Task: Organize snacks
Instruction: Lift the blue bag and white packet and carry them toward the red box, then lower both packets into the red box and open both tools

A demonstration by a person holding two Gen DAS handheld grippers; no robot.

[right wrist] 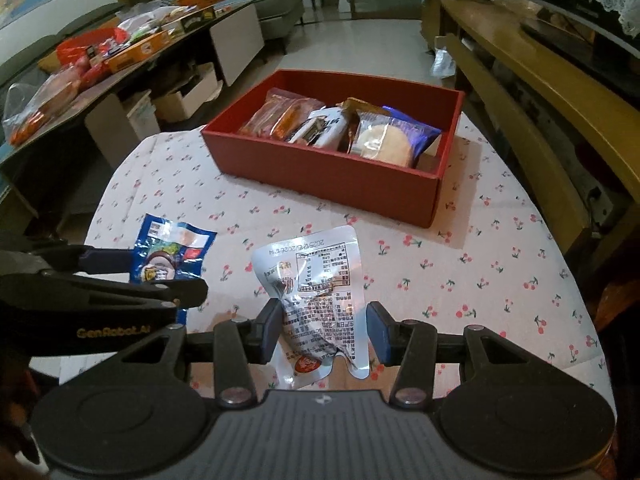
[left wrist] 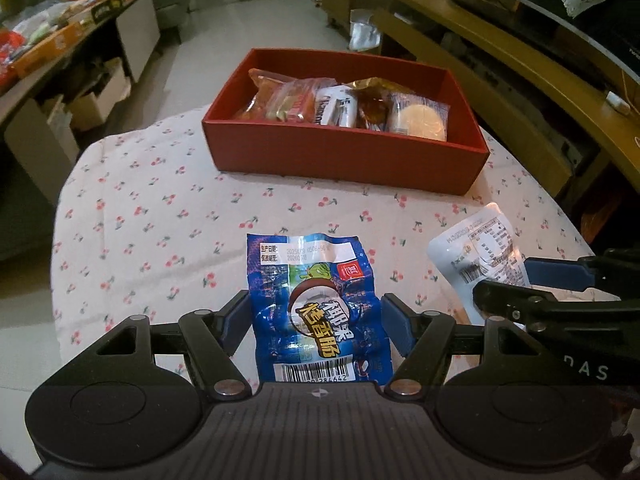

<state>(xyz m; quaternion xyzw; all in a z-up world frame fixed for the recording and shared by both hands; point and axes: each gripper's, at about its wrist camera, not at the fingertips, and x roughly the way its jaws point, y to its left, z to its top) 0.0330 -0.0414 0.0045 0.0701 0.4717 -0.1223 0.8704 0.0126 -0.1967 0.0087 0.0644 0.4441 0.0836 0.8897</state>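
- Snacks are the matter here. In the left wrist view, a blue sausage packet point(left wrist: 318, 312) lies flat on the cherry-print tablecloth point(left wrist: 160, 216), at the lower middle of the frame.
- The left gripper point(left wrist: 316, 320) stands wide around this packet, one blue pad point(left wrist: 236, 320) on each side. The left pad seems to touch the edge and the right one is just beside it, so I judge it is set to close on the packet but does not hold it yet.
- The packet is glossy, crinkled plastic film with a barcode at its near end; I think it will bend easily when squeezed.
- At the upper middle stands the red cardboard box point(left wrist: 344, 160), rectangular and open on top. Several wrapped snacks already stand in a row inside it, probably to save room.
- In the right wrist view, a white foil pouch point(right wrist: 316, 304) lies at the lower middle, printed side up, wrinkled and shiny.
- The right gripper point(right wrist: 324, 328) is also open wide. Its left pad touches the pouch or nearly so, and the right pad is a little apart.
- The red box is at the upper middle of this frame too, with bare space at its right end, where I judge the two packets could go.
- The blue packet shows at middle left, partly behind the left gripper's finger.
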